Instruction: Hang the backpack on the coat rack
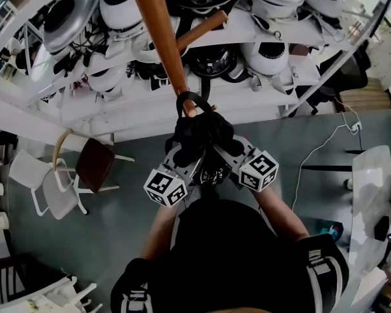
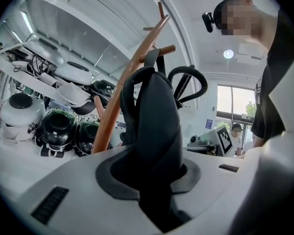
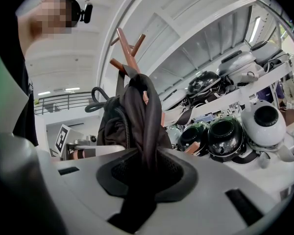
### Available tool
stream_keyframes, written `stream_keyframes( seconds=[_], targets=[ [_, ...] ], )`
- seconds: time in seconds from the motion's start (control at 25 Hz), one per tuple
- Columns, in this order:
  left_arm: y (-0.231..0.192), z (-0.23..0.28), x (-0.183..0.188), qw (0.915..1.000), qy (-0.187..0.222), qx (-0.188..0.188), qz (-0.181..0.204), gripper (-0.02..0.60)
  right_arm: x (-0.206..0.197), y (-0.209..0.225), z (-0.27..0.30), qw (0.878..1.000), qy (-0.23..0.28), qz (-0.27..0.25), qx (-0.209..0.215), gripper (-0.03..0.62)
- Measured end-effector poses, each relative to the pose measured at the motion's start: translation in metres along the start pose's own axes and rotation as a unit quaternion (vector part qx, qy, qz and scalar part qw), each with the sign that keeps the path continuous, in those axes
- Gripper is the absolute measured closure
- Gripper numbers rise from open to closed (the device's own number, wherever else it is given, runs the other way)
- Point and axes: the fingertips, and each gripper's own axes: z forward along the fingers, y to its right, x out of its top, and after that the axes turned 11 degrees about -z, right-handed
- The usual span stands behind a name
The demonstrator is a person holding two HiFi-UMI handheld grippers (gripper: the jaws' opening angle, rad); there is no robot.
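White shelving [image 1: 124,106] loaded with domed items [image 2: 56,129] forms the background, above a grey floor [image 1: 117,240] with a brown chair [image 1: 94,165].

**Rack.** The wooden rack [image 1: 161,38] stands directly ahead of both sets of jaws. In the left gripper view its pole [image 2: 122,92] rises just left of the jaws' line. In the right gripper view its pegs [image 3: 127,48] branch above and slightly left of the jaws.

**Backpack.** The black backpack [image 1: 199,135] is bunched between the two grippers, in front of the jaws and against the pole.
- Its looped handle [image 2: 188,82] curves above the jaws and to their right in the left gripper view, clear of the pegs there.
- In the head view the handle sits against the pole beyond the jaws.
- A narrow strap [image 3: 119,84] runs up from the backpack toward the lower pegs. Whether it is hooked over a peg cannot be told.

**Left gripper** [image 2: 154,177]. Jaws pinch a thick fold of the backpack, which fills the gap and stands up out of it.

**Right gripper** [image 3: 143,177]. Jaws pinch a dark band [image 3: 149,116] of the backpack. The band passes down through the gap, and the bulk of the backpack sits beyond the jaws to their left.

Both grippers are close side by side, marker cubes outward, and held up by the person's forearms.
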Motion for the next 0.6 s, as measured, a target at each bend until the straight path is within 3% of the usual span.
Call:
stream_keyframes(
  seconds=[0.6],
  targets=[
    [-0.022, 0.015, -0.001, 0.9997, -0.008, -0.011, -0.020, 0.463, -0.006, 0.019, 0.018, 1.000, -0.012, -0.003, 0.000, 0.494]
  ],
)
